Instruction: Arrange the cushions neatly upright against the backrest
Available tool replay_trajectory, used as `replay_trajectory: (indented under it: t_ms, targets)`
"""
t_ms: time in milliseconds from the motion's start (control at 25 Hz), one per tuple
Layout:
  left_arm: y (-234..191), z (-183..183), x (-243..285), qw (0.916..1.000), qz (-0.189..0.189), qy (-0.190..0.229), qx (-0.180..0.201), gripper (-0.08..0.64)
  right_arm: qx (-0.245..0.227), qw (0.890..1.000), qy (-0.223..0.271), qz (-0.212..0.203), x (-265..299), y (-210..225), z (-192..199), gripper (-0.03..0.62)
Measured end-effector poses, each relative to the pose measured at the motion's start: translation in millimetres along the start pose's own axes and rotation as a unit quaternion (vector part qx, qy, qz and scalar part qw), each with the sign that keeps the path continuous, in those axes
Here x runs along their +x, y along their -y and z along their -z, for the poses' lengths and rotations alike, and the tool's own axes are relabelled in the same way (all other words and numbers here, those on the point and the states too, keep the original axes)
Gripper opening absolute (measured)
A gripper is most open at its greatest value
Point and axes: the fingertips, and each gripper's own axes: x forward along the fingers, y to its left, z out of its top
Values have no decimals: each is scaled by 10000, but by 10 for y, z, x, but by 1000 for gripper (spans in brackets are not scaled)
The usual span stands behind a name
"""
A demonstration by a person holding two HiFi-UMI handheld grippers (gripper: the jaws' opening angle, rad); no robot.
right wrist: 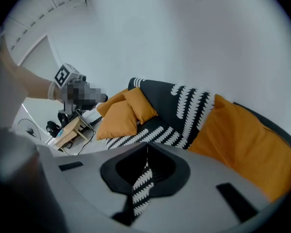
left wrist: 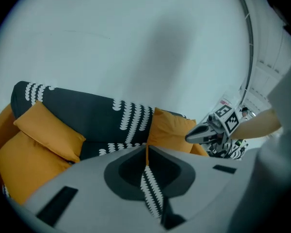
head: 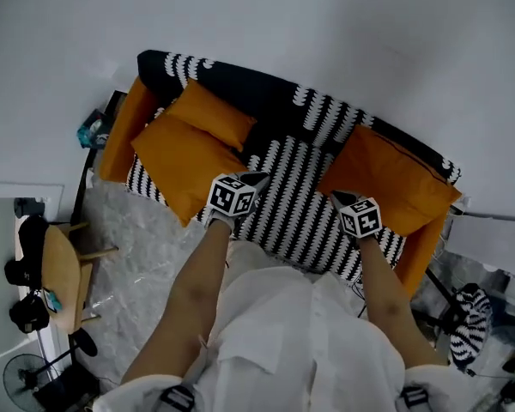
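Note:
A black-and-white patterned sofa (head: 300,204) with orange armrests fills the head view. At its left end a large orange cushion (head: 184,166) lies slanted on the seat. A smaller orange cushion (head: 210,114) behind it leans on the backrest. A third orange cushion (head: 386,178) leans at the right end. My left gripper (head: 259,177) hovers over the seat's middle, shut and empty. My right gripper (head: 335,197) hangs shut and empty just left of the right cushion (right wrist: 247,140). In the left gripper view the two left cushions (left wrist: 48,130) and the right gripper (left wrist: 194,136) show beyond the closed jaws.
A white wall rises behind the sofa. A wooden side table (head: 64,273) with dark items stands on the marble floor at the left, a fan (head: 21,376) below it. A black-and-white striped object (head: 472,316) sits past the sofa's right armrest.

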Motion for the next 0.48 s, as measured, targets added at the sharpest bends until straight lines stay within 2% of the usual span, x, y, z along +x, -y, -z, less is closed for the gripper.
replay_trajectory:
  t_ms: [80,240,400,480]
  targets:
    - [-471,-42,-90,9996,11,-211,167,29,-127,9998,-129,55,313,-97,-231,14]
    - [-1379,-166,-271,9968,-31,-574,553,31,-92,9997,-196,68,942,-270,-660,21]
    - [-2248,-262,-457,9931,-111,-811,837,44,-325,9988,-339,-130,1669,-563,-1042,25]
    - [-2655,-333,-525,9891,-211,-957,1096,66,-509,9975,-402,-292,2042,-696,-1259,36]
